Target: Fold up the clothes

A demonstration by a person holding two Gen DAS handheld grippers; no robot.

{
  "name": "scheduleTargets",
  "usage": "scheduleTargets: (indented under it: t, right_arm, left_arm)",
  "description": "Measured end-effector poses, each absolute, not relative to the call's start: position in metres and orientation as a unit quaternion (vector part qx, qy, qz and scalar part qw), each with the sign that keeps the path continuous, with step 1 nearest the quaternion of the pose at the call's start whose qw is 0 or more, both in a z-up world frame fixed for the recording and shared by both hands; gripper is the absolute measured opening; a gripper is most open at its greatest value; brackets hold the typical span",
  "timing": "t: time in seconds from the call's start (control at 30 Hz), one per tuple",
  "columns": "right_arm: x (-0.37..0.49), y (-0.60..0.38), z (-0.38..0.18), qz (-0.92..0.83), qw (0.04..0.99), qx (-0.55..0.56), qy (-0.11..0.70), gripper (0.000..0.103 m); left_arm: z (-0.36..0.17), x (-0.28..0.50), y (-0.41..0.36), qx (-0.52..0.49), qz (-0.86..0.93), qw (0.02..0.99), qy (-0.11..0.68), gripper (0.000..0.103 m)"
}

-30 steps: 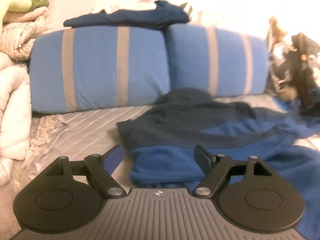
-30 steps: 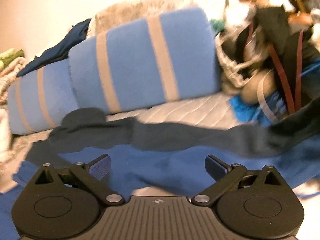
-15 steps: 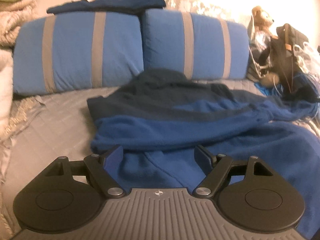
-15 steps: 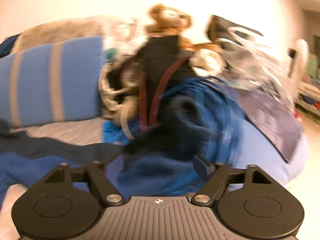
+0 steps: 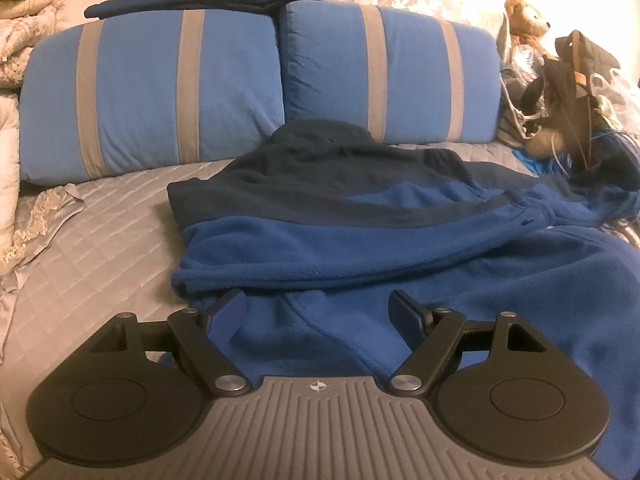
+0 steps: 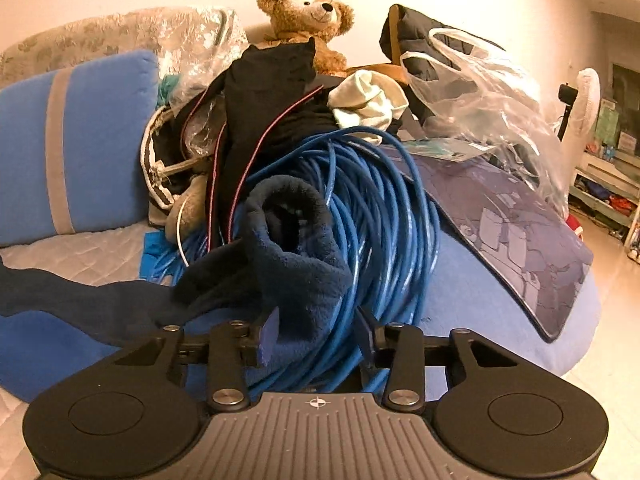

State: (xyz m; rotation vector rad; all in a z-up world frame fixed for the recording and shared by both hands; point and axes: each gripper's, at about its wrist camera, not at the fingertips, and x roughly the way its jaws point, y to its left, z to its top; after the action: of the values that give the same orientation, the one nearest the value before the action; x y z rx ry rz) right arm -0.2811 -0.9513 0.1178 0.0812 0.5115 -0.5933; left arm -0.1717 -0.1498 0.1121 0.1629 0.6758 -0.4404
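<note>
Closing in from either side, the fingers (image 6: 269, 330) of the right gripper (image 6: 316, 334) have just been narrowing on the dark navy cuff (image 6: 294, 240) of the fleece sleeve; the cuff sits between them, with strands of blue cable (image 6: 384, 216) there too. Whether the pads already press the fleece I cannot tell; a gap seems to remain on the right side. The main risk sits here: the cuff lies on top of the cable coil, so a pinch could catch a loop along with the cloth and drag the coil, and perhaps the plastic bag (image 6: 476, 96) and dark clothes (image 6: 264, 92) stacked behind it, onto the bed (image 5: 104, 216). A shallow bite on the thick fleece could also slip once the sleeve is pulled.

The left gripper (image 5: 318, 310) hangs with its fingers (image 5: 226, 314) wide apart and holding nothing, just above the blue fleece jacket (image 5: 360, 248), which lies rumpled across the quilted bed in front of the striped pillows (image 5: 168, 88). With that side unpinned, a tug on the sleeve would likely slide the whole jacket and bunch it further instead of laying the sleeve over cleanly.
</note>
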Motion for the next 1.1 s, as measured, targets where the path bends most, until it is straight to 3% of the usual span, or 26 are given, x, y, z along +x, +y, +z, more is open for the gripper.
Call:
scheduleTargets:
  t: [0.03, 0.1, 0.13, 0.23, 0.63, 1.1]
  right_arm:
    - [-0.277, -0.952, 0.116, -0.291, 0.922, 0.037, 0.253, 0.044]
    - [-0.273, -0.955, 0.115, -0.295, 0.919, 0.045, 0.257, 0.032]
    - [-0.271, -0.956, 0.115, -0.296, 0.918, 0.051, 0.257, 0.019]
    - [-0.271, -0.953, 0.126, -0.298, 0.921, 0.072, 0.241, 0.014]
    - [-0.247, -0.881, 0.198, -0.17, 0.961, 0.105, 0.189, 0.01]
    - [-0.21, -0.764, 0.232, -0.007, 0.975, 0.109, 0.194, 0.01]
  left_arm:
    - [0.112, -0.172, -0.149, 0.077, -0.214, 0.917, 0.328, 0.078]
    - [0.112, -0.172, -0.147, 0.072, -0.212, 0.918, 0.327, 0.078]
    - [0.112, -0.172, -0.148, 0.071, -0.21, 0.919, 0.326, 0.078]
    - [0.113, -0.172, -0.148, 0.071, -0.21, 0.919, 0.327, 0.078]
    - [0.112, -0.169, -0.147, 0.066, -0.216, 0.914, 0.338, 0.078]
    - [0.111, -0.167, -0.143, 0.057, -0.221, 0.913, 0.338, 0.078]
